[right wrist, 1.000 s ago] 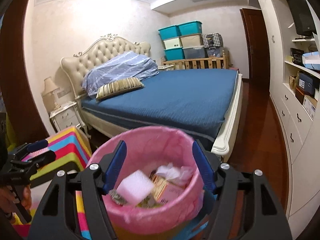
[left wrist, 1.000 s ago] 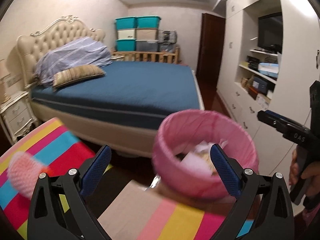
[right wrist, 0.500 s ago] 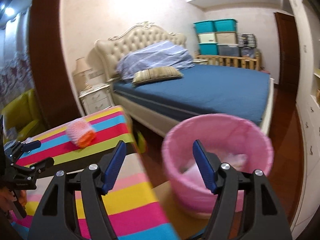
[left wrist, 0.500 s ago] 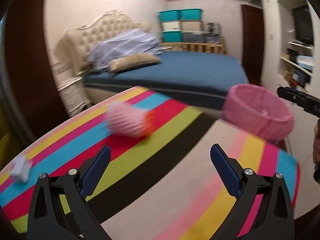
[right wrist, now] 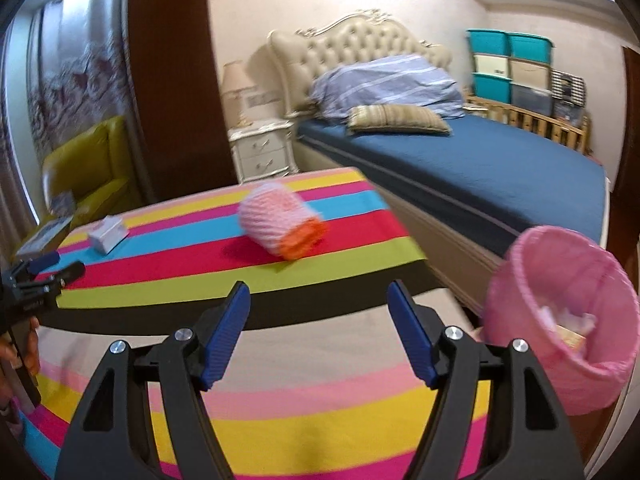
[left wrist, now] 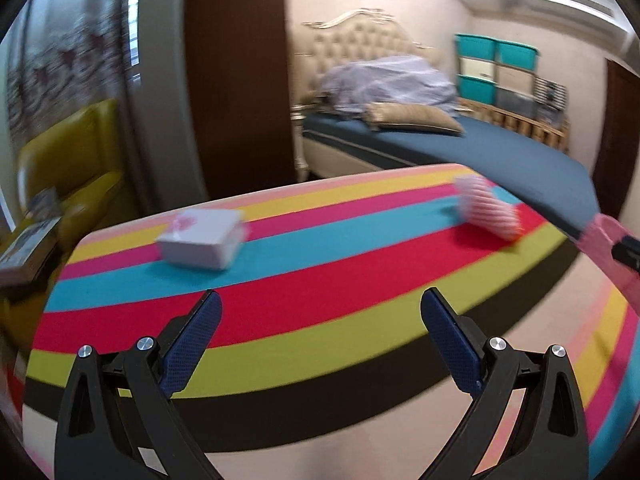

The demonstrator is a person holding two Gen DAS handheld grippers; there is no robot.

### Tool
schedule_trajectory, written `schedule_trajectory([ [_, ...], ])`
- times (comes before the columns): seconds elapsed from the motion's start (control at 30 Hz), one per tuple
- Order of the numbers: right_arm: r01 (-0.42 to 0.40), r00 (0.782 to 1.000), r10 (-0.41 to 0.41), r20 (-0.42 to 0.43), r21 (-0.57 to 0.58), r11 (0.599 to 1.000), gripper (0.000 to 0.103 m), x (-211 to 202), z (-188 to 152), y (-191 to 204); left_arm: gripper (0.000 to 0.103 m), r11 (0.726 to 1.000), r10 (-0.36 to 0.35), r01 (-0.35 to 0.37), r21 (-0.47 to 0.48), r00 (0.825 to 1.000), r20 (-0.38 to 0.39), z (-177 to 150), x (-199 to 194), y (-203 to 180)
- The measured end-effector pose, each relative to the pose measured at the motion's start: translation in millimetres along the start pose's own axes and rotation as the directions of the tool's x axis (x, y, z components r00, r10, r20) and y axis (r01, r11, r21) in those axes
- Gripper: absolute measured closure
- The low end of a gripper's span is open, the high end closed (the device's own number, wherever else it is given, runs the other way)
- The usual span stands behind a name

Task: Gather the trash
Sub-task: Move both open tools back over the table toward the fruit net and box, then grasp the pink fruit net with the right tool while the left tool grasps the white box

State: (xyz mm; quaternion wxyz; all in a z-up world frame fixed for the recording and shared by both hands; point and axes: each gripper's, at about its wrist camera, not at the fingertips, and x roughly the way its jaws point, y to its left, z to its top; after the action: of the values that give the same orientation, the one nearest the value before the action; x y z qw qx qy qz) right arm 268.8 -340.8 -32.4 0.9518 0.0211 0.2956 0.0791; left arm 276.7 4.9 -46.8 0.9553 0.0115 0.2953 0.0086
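A small white box [left wrist: 202, 242] [right wrist: 107, 235] lies on the far left of the striped tablecloth [left wrist: 320, 300] [right wrist: 280, 420]. A pink foam net sleeve with an orange end [left wrist: 486, 210] [right wrist: 282, 224] lies to its right. The pink-lined bin [right wrist: 560, 320] [left wrist: 612, 256] with trash inside stands at the table's right end. My left gripper [left wrist: 320, 310] is open and empty, nearer than the box. My right gripper [right wrist: 318, 300] is open and empty, short of the sleeve. The left gripper [right wrist: 36, 280] also shows at the left edge of the right wrist view.
A bed with a blue cover [right wrist: 480, 168] stands beyond the table, with a nightstand [right wrist: 262, 150] beside it. A yellow armchair [left wrist: 72, 160] sits at the left with books [left wrist: 24, 248] near it. Stacked storage boxes [right wrist: 508, 68] line the far wall.
Both views have swung left, away from the bin and over the striped table. The white box and the foam sleeve have come into view; the bin has slid to the right edge.
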Motion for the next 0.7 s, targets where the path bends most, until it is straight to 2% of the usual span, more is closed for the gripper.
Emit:
schedule_trajectory([
  [0.17,-0.016,0.998,0.013,-0.06,-0.064,0.998,0.034,39,10,38,0.009,0.997,0.068,-0.069,-0.042,0.997,-0.022,-1,6,47],
  [0.37,0.01,0.994,-0.022,-0.11,-0.113,0.994,0.034,90,27,64,0.009,0.99,0.12,-0.124,-0.065,0.991,-0.056,7,27,89],
  [0.5,0.039,0.99,-0.059,-0.129,-0.15,0.988,0.031,120,38,74,0.009,0.985,0.143,-0.149,-0.083,0.986,-0.08,10,42,107],
  [0.7,0.075,0.979,-0.115,-0.165,-0.23,0.97,0.031,165,55,85,0.009,0.98,0.136,-0.149,-0.13,0.985,-0.106,15,60,116],
])
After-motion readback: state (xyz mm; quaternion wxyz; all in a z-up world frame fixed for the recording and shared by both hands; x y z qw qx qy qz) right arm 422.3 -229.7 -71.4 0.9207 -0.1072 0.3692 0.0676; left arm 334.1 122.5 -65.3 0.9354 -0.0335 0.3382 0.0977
